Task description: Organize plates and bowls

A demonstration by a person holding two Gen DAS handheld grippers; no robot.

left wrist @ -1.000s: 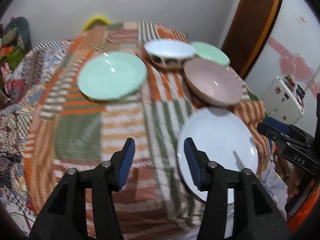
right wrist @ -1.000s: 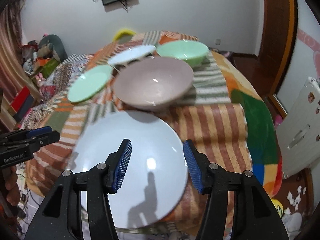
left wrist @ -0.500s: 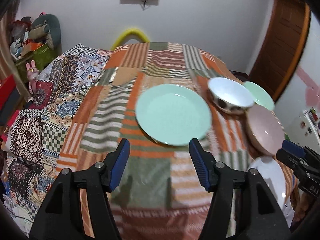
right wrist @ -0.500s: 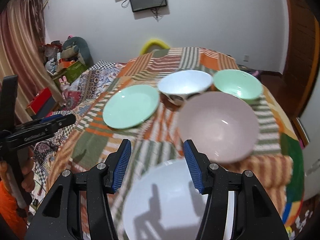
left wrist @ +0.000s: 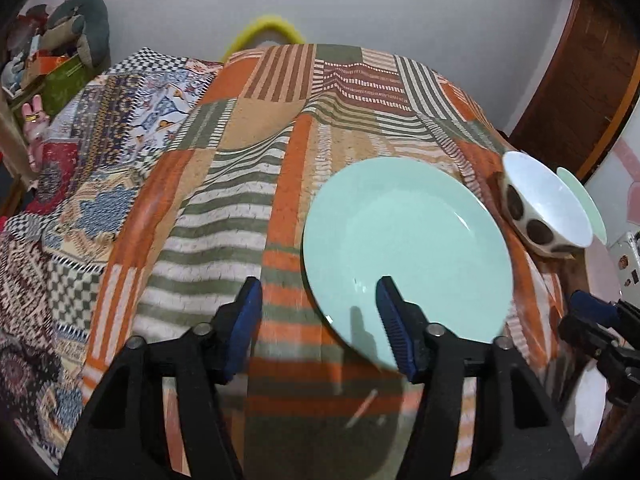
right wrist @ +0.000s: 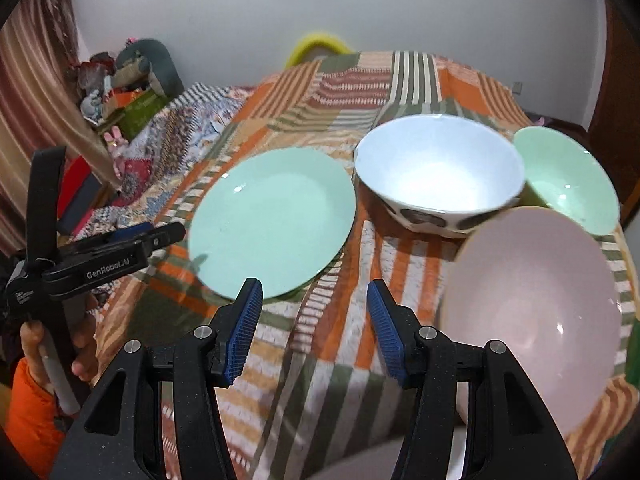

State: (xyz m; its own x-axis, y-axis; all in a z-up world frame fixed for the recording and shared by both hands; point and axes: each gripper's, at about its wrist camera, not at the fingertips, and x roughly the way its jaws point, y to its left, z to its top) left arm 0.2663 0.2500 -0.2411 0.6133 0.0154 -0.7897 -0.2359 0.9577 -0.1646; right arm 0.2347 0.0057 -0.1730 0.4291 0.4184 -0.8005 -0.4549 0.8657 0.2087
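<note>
We see our left gripper (left wrist: 318, 306) hanging over the near left rim of the green plate (left wrist: 406, 252), its jaws partly apart and closing; the rim runs up between them, the right pad over the plate's face, neither pad pressing on it. The plate lies flat on the patchwork cloth (left wrist: 248, 184) covering the counter.

Our right gripper (right wrist: 312, 312) has its jaws partly apart and closing over bare cloth, nothing between them. The green plate sits just ahead of its left pad, the pink bowl (right wrist: 532, 304) close to the right.

The white bowl (right wrist: 438, 172) with dark spots stands behind, the green bowl (right wrist: 568, 178) just beside it, partly hidden by the white and pink ones. All three bowls look empty. The pink bowl's near edge is blurred. A white plate (left wrist: 588, 404) shows as a sliver.
</note>
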